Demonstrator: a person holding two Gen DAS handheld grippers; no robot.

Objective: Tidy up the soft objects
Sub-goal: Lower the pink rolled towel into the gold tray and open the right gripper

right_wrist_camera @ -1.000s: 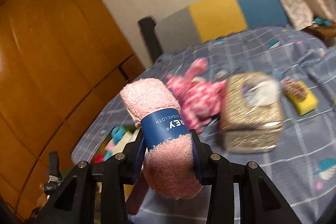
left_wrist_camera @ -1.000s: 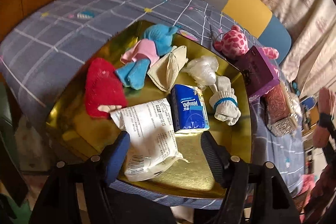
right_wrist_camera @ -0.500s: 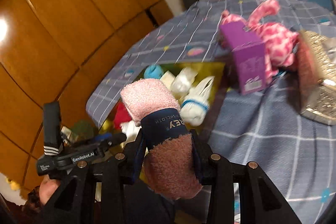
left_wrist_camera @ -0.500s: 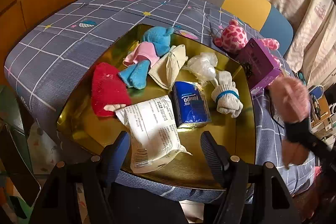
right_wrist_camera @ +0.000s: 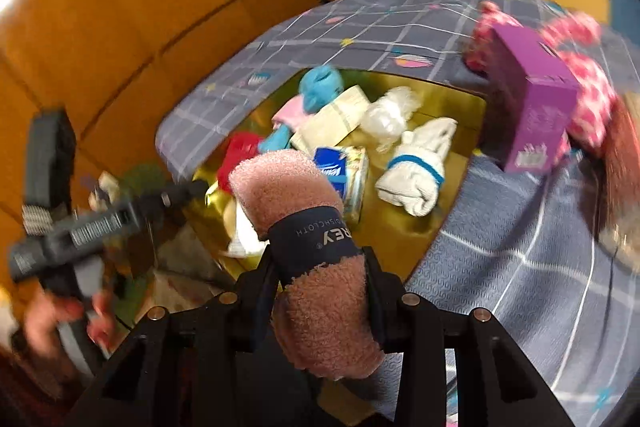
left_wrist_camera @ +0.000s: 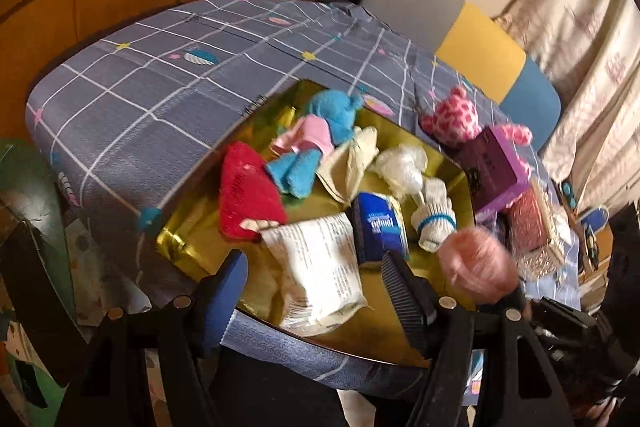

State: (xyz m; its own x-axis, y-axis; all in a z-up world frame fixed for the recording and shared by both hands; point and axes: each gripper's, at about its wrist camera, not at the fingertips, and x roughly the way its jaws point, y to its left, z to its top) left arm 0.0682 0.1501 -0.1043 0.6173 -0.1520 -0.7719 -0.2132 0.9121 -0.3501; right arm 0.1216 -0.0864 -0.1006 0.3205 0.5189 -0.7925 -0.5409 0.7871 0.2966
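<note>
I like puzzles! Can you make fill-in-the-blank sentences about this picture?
1. The right claw holds a rolled ____ cloth.
2. The tray is shiny ____.
3. The box beside the tray is ____.
4. The left claw holds ____.

Answers: pink; gold; purple; nothing

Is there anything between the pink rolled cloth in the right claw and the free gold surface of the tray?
Nothing visible. The pink rolled cloth, clamped in the right claw, hangs over the gold tray; bare gold lies beside the white socks.
</note>
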